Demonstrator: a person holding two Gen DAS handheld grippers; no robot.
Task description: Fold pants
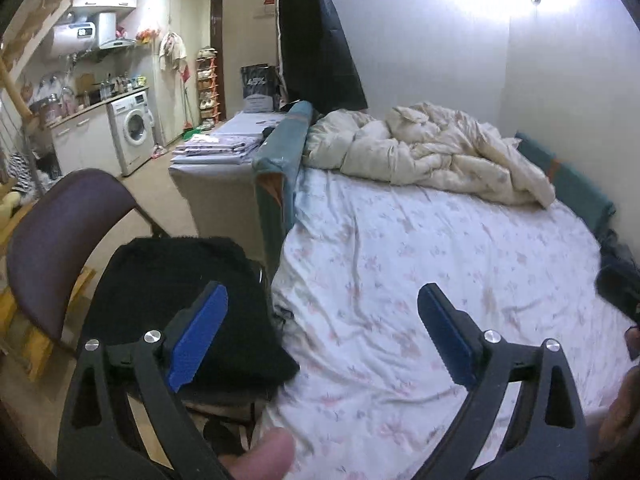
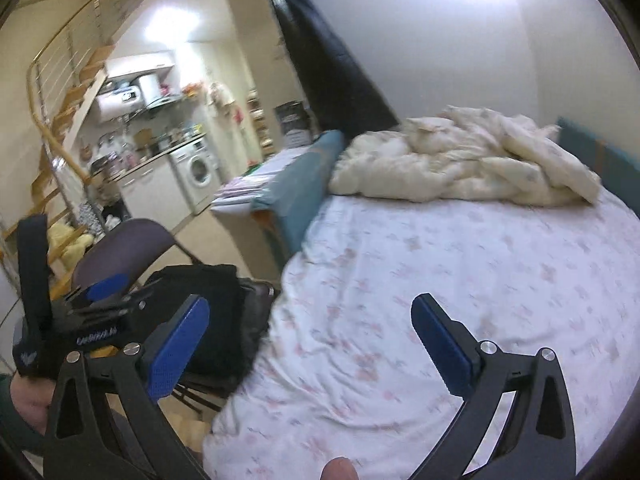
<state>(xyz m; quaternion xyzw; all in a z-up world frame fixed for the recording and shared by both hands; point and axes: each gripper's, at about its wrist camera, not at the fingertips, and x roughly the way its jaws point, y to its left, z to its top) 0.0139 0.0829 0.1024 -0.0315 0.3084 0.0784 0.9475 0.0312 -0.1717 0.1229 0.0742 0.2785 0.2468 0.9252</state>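
Bed (image 1: 460,240): wide mattress under a white sheet printed with faint pink and grey flowers, lightly creased, bare across its middle. A rumpled cream duvet (image 1: 432,152) is heaped at the far end against the pale wall. Teal padded panels (image 1: 284,160) edge the bed on the left side and along the far right.

Chair (image 1: 60,240): folding type, maroon padded back, standing just beside the bed's left edge. On its seat lies a stack of black folded pants (image 1: 180,280), fuzzy, matte cloth, touching the mattress side. A further dark garment (image 1: 620,276) lies at the bed's right edge; its kind cannot be told.

Low table (image 1: 224,152) behind the teal panel: flat piles of pale printed linen on top.

Kitchen corner, far left: white front-loading washing machine (image 1: 134,130) under a wood-toned counter crowded with bottles and jars, white water heater (image 1: 74,38) above. Shoe rack (image 1: 208,84) with several tiers by the dark door. A staircase (image 2: 60,128) with wooden treads and metal rail shows in the right wrist view.

Left gripper (image 1: 322,330): black frame, blue ribbed pads, spread wide over the sheet, nothing between them.

Right gripper (image 2: 310,340): same build, spread wide, nothing between the pads, above the bed's near edge.
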